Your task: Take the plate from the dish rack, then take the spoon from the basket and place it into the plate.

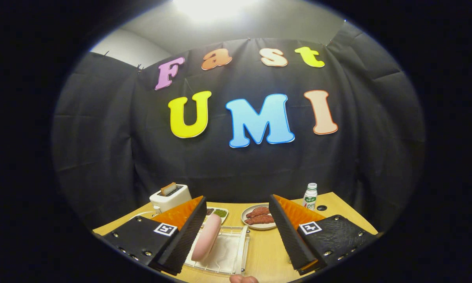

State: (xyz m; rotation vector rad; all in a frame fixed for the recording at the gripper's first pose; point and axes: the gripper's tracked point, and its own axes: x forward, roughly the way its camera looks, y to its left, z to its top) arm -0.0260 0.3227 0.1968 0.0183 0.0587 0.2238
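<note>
Reaching for the plate is, by my judgement, the step in hand. It is pink and stands on edge in the clear dish rack, just inside the left finger of the tool and leaning close along it; whether they touch I cannot tell.

Tool state: fingers spread wide, nothing held. The right finger stands well clear of the plate, with bare bench below the gap.

Method note: the plate sits off-centre in the gap. Shift the tool leftward so the rim lies midway between the fingers, then close across the thickness of the plate, not its face. Grip near the upper rim and lift straight up out of the rack slots before tilting, so the rack is not dragged along. A thin glazed rim may slip; close firmly.

Beyond the fingers: a round dish of reddish food, a small tray with green and dark portions, a white toaster beyond the left finger, a small bottle beyond the right. Spoon and basket not identified here.
</note>
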